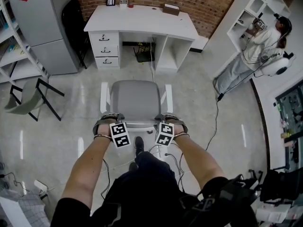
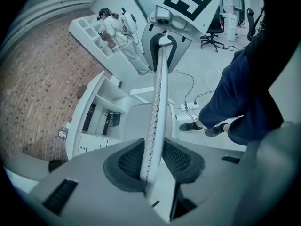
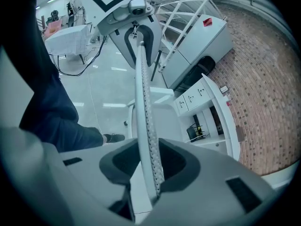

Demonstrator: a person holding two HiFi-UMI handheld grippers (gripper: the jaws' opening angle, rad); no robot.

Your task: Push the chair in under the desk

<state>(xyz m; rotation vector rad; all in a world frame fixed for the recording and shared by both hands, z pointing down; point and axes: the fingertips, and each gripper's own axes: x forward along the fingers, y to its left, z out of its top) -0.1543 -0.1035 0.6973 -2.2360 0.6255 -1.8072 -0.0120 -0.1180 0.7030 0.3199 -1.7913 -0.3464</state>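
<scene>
A grey office chair with white armrests stands on the floor, facing the white desk, short of its kneehole. I stand behind the chair. My left gripper and right gripper both sit on the top edge of the backrest, left and right of its middle. In the left gripper view the thin perforated backrest runs between the left gripper's dark pads. The right gripper view shows the same backrest clamped in the right gripper.
The desk has drawers at its left and a black wire stand in the kneehole. A black chair and grey cabinet stand left. A folding chair sits nearer left. A person stands by shelves at right; a cable trails there.
</scene>
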